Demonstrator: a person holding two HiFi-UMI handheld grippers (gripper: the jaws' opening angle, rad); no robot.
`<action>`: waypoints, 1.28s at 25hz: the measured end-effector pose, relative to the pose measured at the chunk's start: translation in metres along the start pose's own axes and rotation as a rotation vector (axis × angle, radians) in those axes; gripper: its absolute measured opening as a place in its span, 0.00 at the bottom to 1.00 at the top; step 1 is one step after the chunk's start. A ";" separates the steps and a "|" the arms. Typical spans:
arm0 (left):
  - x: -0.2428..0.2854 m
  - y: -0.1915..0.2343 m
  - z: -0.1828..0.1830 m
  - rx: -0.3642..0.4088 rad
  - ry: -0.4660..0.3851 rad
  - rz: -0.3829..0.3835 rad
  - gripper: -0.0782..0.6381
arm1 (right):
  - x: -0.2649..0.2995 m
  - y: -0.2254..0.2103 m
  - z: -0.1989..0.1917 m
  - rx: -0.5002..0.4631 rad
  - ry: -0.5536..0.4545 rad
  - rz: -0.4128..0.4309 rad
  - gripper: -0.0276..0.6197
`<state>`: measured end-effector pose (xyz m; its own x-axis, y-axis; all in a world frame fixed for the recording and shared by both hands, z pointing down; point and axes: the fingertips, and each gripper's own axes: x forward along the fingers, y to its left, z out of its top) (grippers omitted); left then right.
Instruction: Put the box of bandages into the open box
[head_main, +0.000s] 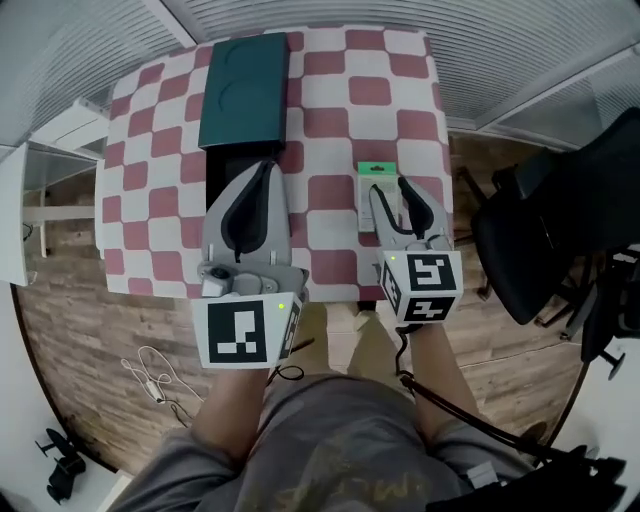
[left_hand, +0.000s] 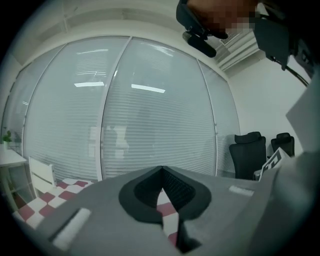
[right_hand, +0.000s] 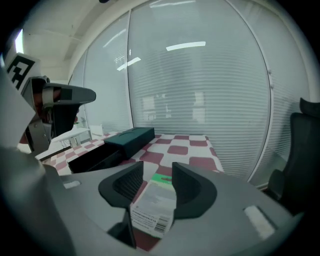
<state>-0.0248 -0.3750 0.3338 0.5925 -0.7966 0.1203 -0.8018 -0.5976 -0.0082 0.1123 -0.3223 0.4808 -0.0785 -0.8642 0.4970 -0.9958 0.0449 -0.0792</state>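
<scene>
The box of bandages (head_main: 377, 176), white with a green end, lies flat on the checkered table (head_main: 340, 110) at the right. My right gripper (head_main: 391, 186) is open and hovers just over it, one jaw on each side; the box (right_hand: 154, 206) shows below and between those jaws (right_hand: 154, 172). The open box (head_main: 228, 162) is black and sits at the left, with its dark green lid (head_main: 245, 90) lying behind it. My left gripper (head_main: 264, 170) is shut on nothing and hangs over the open box's near end, hiding part of it. In the left gripper view the gripper (left_hand: 161, 172) points at blinds.
The open box (right_hand: 95, 157) and lid (right_hand: 131, 136) lie left of the right gripper. A black office chair (head_main: 540, 220) stands right of the table. A white cable (head_main: 150, 375) lies on the wooden floor, and white furniture (head_main: 15, 215) is at the far left.
</scene>
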 end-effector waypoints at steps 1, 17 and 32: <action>0.003 0.003 -0.006 -0.006 0.006 -0.006 0.11 | 0.006 -0.001 -0.010 0.008 0.022 -0.013 0.40; 0.033 0.033 -0.059 -0.076 0.073 -0.050 0.11 | 0.048 -0.002 -0.079 0.056 0.317 -0.147 0.70; -0.002 0.029 0.016 -0.029 -0.078 0.097 0.11 | 0.032 0.015 0.042 0.014 0.065 0.033 0.65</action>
<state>-0.0480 -0.3919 0.3171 0.5155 -0.8558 0.0426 -0.8568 -0.5154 0.0128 0.0965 -0.3704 0.4597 -0.1145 -0.8278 0.5492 -0.9920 0.0655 -0.1082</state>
